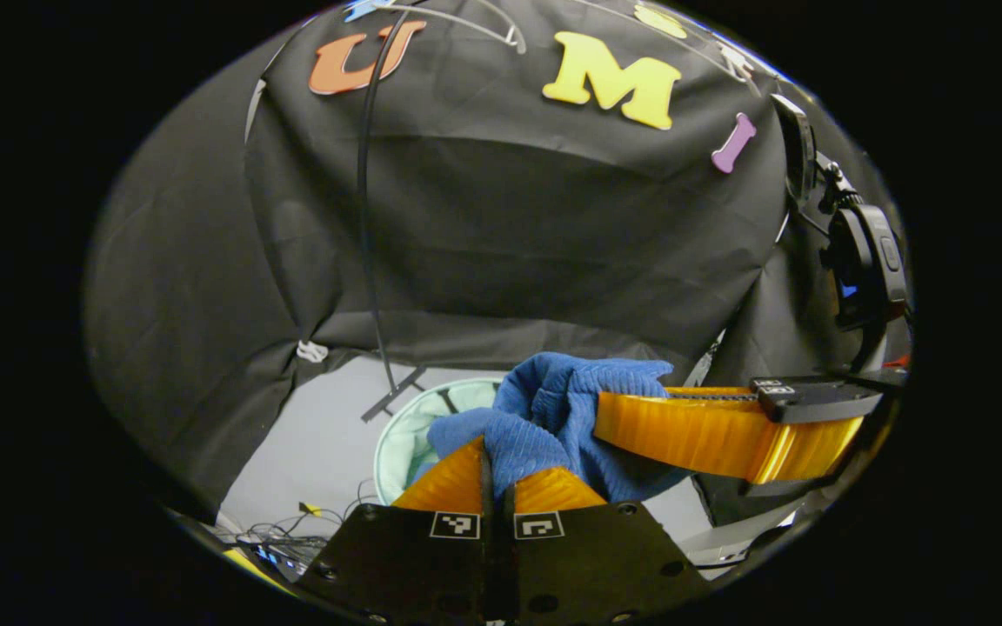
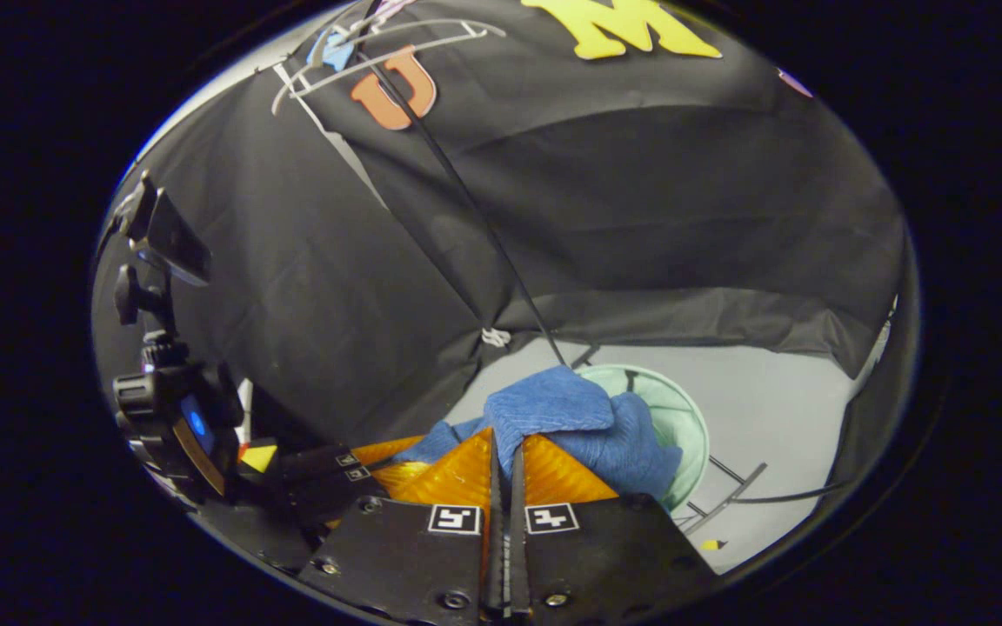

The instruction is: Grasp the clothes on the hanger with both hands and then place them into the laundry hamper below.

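Above the hamper [image 1: 405,435], I have the blue garment [image 1: 553,409] pinched in both tongs: the left gripper [image 1: 497,474] and the right gripper [image 2: 501,452] are each clamped on a fold. I'd lower both together until the cloth sits inside the rim, then let go.

Blue garment [image 1: 553,417] — soft, ribbed matt knit cloth

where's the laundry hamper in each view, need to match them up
Left gripper view: the hamper sits low, left of centre, behind the blue cloth.
Right gripper view: low, right of centre, its rim curving out behind the cloth.
Shared landmark: the black stand pole rising beside it.
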